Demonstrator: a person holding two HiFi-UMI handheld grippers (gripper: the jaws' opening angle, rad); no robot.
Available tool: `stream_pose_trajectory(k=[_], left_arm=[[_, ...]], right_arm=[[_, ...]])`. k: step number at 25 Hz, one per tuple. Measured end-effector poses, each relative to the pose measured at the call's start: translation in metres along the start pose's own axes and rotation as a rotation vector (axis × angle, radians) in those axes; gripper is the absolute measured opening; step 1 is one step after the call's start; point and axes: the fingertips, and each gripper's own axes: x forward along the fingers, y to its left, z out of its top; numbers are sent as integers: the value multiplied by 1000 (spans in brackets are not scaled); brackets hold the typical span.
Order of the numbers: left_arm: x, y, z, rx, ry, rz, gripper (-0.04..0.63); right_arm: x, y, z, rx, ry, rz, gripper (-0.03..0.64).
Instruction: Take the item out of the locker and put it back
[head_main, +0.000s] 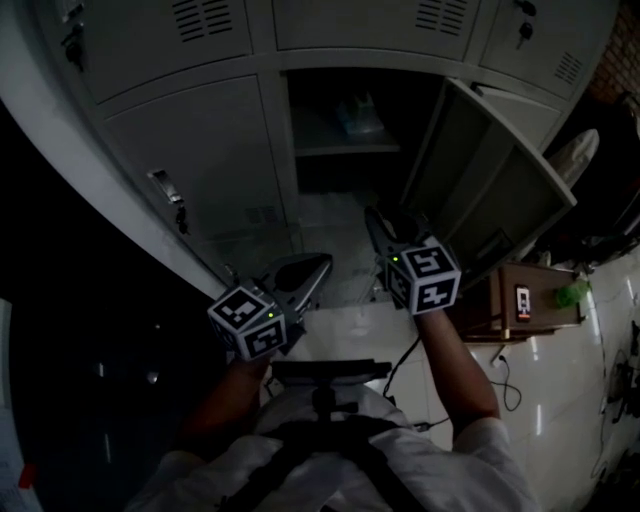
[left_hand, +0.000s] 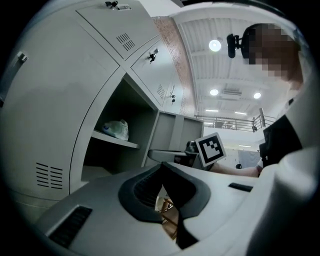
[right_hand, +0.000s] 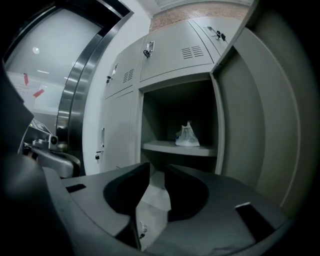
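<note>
The item, a small crumpled pale plastic bag (head_main: 358, 115), lies on the shelf inside the open locker (head_main: 345, 150). The same bag (left_hand: 116, 129) shows in the left gripper view, and in the right gripper view the bag (right_hand: 187, 136) sits ahead and slightly above the jaws. My right gripper (head_main: 373, 218) points into the locker below the shelf; the right gripper (right_hand: 157, 170) is open with nothing between its pads. My left gripper (head_main: 320, 264) hangs back to the left of the opening, and the left gripper (left_hand: 161, 166) has its tips together, holding nothing.
The locker door (head_main: 500, 190) stands swung out to the right of my right arm. Closed grey lockers (head_main: 200, 160) surround the opening, one with a key in its lock (head_main: 178, 215). A small wooden cabinet (head_main: 520, 300) stands on the white floor at right, with cables (head_main: 505, 385) nearby.
</note>
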Motion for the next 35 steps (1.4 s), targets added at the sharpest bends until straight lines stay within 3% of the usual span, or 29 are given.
stream_pose_trajectory(k=[7, 21, 26, 30, 35], left_arm=[[8, 13, 26, 28, -30, -30, 3], [16, 37, 48, 28, -62, -13, 3], [21, 43, 54, 19, -67, -4, 3], [25, 50, 58, 15, -71, 10, 3], [26, 53, 55, -3, -69, 24, 3]], right_arm=[[44, -26, 54, -94, -67, -76, 149], [120, -73, 112, -136, -84, -164, 186], [146, -97, 122, -128, -38, -211, 224], [168, -95, 131, -149, 0, -192, 250], [197, -106, 108, -118, 109, -188, 250]])
